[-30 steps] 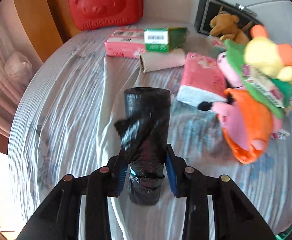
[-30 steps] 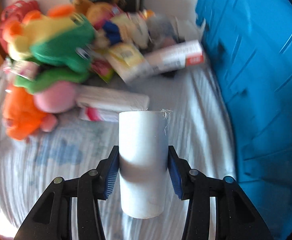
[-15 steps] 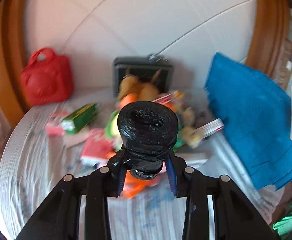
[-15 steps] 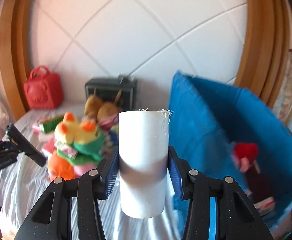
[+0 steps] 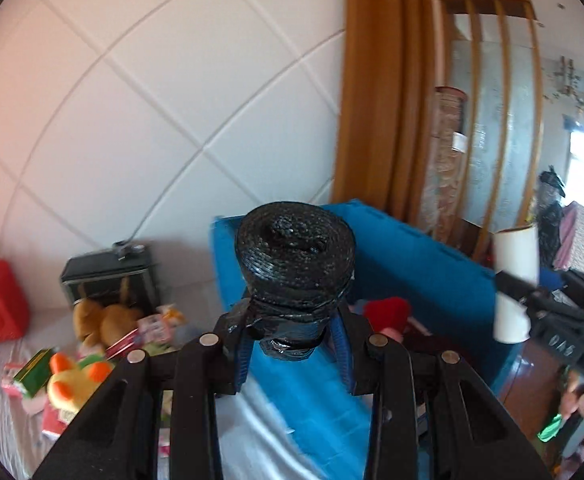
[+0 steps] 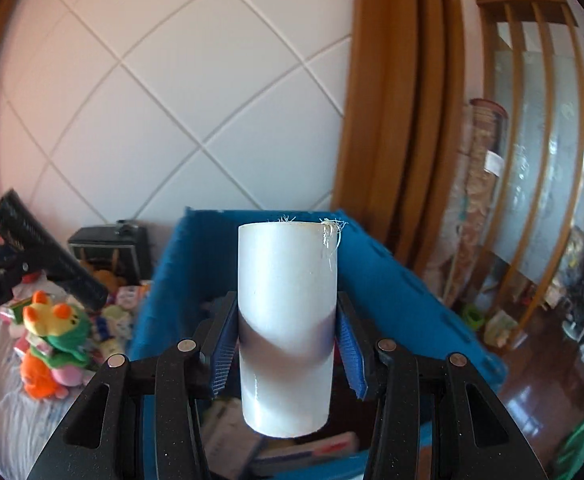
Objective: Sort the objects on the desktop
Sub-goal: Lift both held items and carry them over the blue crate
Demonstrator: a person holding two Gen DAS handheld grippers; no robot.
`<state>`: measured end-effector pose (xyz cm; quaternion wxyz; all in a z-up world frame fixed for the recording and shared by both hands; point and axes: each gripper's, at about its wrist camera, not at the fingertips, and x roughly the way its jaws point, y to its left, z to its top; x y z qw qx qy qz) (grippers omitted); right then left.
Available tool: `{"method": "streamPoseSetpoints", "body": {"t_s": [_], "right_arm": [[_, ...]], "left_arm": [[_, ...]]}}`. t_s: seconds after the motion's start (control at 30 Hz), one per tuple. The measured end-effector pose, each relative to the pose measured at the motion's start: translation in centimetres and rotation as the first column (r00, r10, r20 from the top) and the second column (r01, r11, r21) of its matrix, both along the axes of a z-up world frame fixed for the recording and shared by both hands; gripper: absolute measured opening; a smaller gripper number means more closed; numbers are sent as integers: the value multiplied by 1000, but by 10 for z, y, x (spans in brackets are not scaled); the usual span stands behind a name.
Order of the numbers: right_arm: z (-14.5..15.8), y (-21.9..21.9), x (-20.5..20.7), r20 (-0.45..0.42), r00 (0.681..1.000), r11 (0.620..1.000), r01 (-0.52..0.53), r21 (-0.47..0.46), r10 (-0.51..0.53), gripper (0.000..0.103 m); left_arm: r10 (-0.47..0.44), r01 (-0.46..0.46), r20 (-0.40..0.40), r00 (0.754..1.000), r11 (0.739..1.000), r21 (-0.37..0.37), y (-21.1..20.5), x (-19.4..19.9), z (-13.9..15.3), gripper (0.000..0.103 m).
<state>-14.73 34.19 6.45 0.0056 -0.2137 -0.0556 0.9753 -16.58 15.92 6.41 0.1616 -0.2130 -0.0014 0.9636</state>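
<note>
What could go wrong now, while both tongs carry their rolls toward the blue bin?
1. The black plastic-bag roll is gripped only near its lower end by the left tongs, so it may tip or slip out.
2. The smooth white cylindrical roll in the right tongs looks glossy and could slide down.
3. The blue fabric bin already holds things, and its rim looks soft; a roll might hit the rim and fall outside.
</note>
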Motion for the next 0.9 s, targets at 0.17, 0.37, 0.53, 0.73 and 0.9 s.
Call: {"method": "streamPoseSetpoints", "body": {"t_s": [0.17, 0.37, 0.53, 0.73, 0.9], "right_arm": [[-18, 67, -15, 35, 999, 999, 39, -3, -39, 45], [-44, 108, -30, 78, 996, 999, 49, 6, -50, 45], [-61, 120, -42, 103, 994, 999, 36, 35, -40, 45], [-80, 121, -54, 123, 992, 996, 32, 78, -42, 45], [-91, 122, -62, 145, 989, 996, 26, 80, -37, 45]], "left_arm": [[-78, 79, 36, 996, 996, -31, 97, -6, -1, 34], [-115, 126, 142, 983, 990, -66, 159, -2, -31, 34], [-101, 122, 211, 972, 989, -87, 177, -9, -54, 34], [-61, 94, 266, 962, 990, -110, 174, -18, -72, 34], [-43, 76, 254, 966, 989, -124, 170, -18, -74, 42]]}}
